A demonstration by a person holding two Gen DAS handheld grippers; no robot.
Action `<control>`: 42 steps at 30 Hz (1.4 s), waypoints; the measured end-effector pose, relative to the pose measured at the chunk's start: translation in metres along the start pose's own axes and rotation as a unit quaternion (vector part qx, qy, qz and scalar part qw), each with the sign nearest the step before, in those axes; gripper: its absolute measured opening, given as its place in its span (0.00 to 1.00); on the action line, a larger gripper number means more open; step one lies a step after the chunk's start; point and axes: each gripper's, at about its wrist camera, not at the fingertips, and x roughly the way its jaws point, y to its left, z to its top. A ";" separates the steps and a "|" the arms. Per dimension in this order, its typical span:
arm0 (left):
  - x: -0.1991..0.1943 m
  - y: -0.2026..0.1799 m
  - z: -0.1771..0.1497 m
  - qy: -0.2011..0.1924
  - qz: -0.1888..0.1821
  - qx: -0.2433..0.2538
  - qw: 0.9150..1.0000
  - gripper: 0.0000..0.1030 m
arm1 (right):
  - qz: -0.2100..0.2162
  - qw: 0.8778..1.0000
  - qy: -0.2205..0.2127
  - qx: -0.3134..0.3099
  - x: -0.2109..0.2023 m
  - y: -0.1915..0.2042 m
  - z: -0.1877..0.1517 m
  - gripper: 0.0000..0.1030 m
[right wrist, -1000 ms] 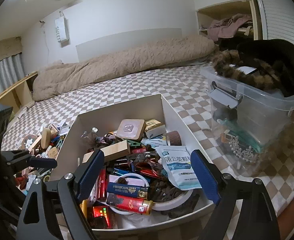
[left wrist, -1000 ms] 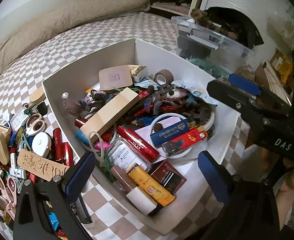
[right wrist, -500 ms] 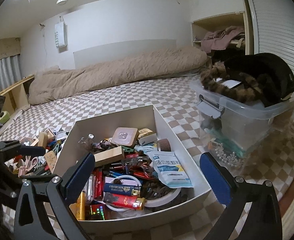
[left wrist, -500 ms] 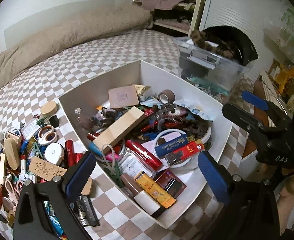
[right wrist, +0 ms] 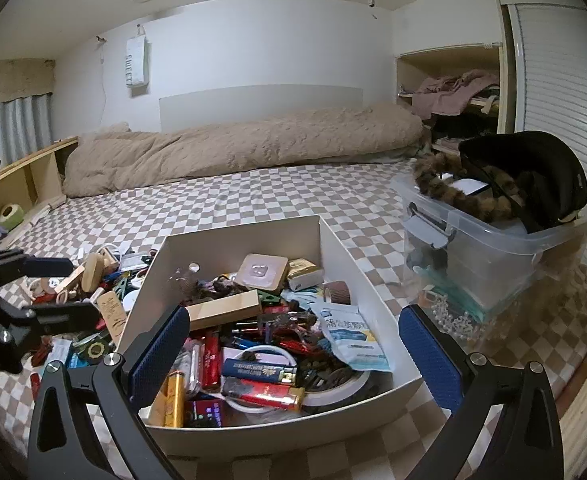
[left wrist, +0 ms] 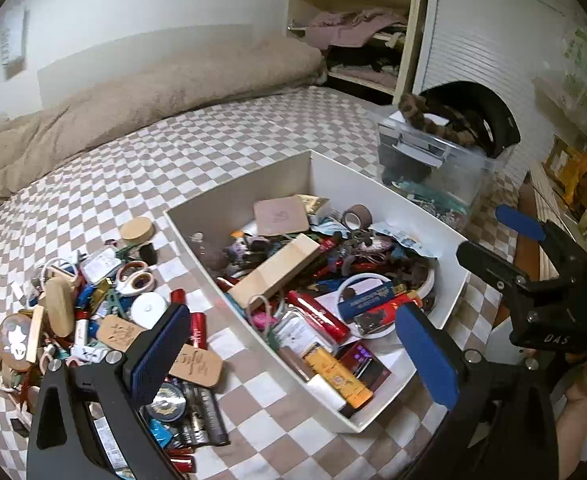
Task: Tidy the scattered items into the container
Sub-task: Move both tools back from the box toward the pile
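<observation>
One rectangular white container (left wrist: 389,208) brims with glossy clutter.

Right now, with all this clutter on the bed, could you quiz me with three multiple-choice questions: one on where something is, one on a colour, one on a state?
1. Where does the leftover pile lie?
A. on the checkered bedspread beside the white box
B. on the shelf
C. inside the clear tub

2. What colour are the gripper pads?
A. red
B. blue
C. yellow

3. How is the right gripper?
A. clamped on a lighter
C. shut and empty
B. open, holding nothing

Answers:
1 A, the pile lies against the white box wall.
2 B, both pads show blue.
3 B, nothing sits between its wide jaws.
</observation>
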 end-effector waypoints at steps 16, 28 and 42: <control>-0.050 0.050 -0.021 -0.033 0.029 -0.052 0.998 1.00 | 0.024 1.000 -0.006 -0.012 -0.019 0.042 -0.003 1.00; -0.085 0.093 -0.048 -0.046 0.051 -0.085 0.994 1.00 | 0.043 0.998 -0.004 -0.037 -0.026 0.087 -0.003 1.00; -0.109 0.151 -0.085 -0.046 0.085 -0.122 0.988 1.00 | 0.066 0.996 0.001 -0.053 -0.022 0.134 -0.001 1.00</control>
